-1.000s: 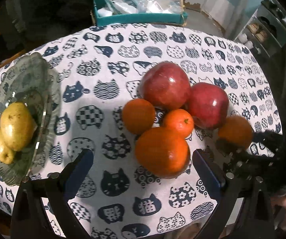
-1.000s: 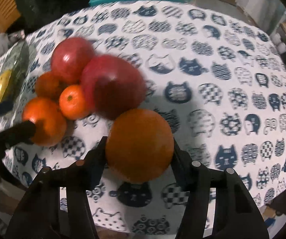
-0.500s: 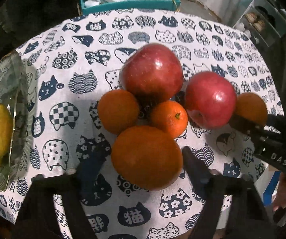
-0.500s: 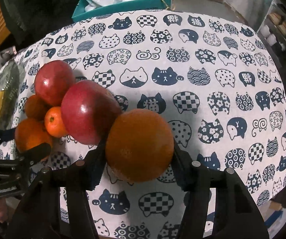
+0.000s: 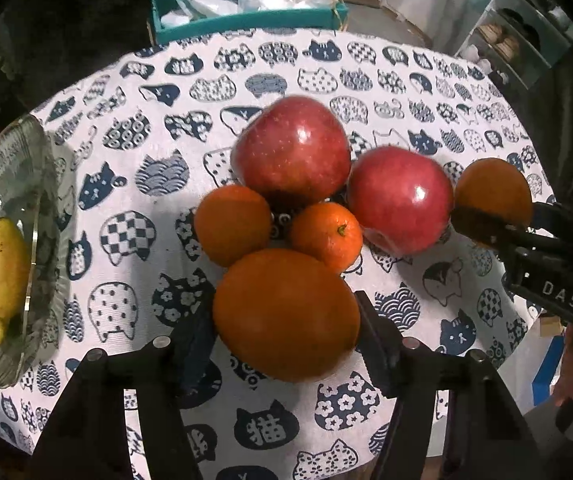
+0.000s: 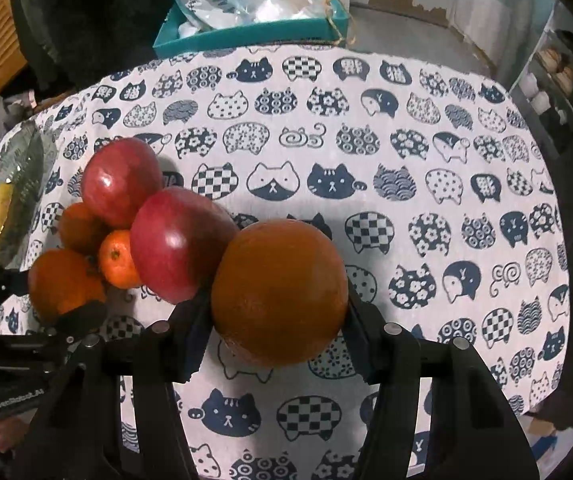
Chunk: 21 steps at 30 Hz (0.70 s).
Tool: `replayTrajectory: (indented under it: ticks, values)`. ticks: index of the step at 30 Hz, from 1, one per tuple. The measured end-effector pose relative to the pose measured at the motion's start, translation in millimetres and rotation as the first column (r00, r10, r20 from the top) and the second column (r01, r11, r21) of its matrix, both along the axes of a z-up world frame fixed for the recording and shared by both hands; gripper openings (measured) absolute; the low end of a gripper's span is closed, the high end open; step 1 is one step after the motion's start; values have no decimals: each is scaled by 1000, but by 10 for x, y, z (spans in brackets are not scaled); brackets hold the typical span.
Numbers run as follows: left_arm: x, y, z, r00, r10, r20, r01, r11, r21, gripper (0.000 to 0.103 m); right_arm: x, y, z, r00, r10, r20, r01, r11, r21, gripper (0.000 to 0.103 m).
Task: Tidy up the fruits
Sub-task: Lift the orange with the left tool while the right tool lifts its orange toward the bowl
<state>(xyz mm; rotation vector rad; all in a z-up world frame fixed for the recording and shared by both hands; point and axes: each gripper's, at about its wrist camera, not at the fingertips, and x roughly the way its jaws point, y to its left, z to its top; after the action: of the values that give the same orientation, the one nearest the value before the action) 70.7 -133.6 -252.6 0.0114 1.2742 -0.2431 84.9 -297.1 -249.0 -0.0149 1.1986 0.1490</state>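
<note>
Both hands are loaded up now. The left gripper [image 5: 286, 328] has just been closing its fingers, and they sit against both flanks of the big orange [image 5: 286, 314] at the near edge of the fruit pile, so that looks like a grip. Over on the other side, the right gripper [image 6: 278, 316] is clamped on a second orange [image 6: 279, 292], fingers snug on either side, with the fruit tucked just beside the nearer red apple [image 6: 180, 242]. So where does it all go? The glass plate [image 5: 42, 148] sits off at the left edge of the tabletop [image 5: 190, 152], already carrying two yellow pears [image 5: 0, 264], and that is the relation to watch: from the left gripper, the plate lies directly to the left with nothing but patterned cloth between, well apart from the pile. From the right gripper, the plate [image 6: 32, 160] is far across, beyond both apples and the small oranges. My read is that the left hand has the shorter, cleaner route, a lift and a sideways carry to the left. The right hand would have to travel over the whole cluster, and over the other gripper too. A round orange has no long axis to worry about, so the grip angle matters little; clearing the small orange [image 5: 326, 236] touching the left hand's fruit matters more.
</note>
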Motion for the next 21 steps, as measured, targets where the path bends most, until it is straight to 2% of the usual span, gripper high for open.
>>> replayTrajectory:
  ticks: [9,21]
  values:
    - [-38,132,360,996,24,89,-23,1000,-21,66,-48,15,221,997,2,73,-2,1000,-1,58]
    - [-55,315,738,977,76,197,-70,997,-38,66,-155,102,661,981,34,192,-32,999,-15,58]
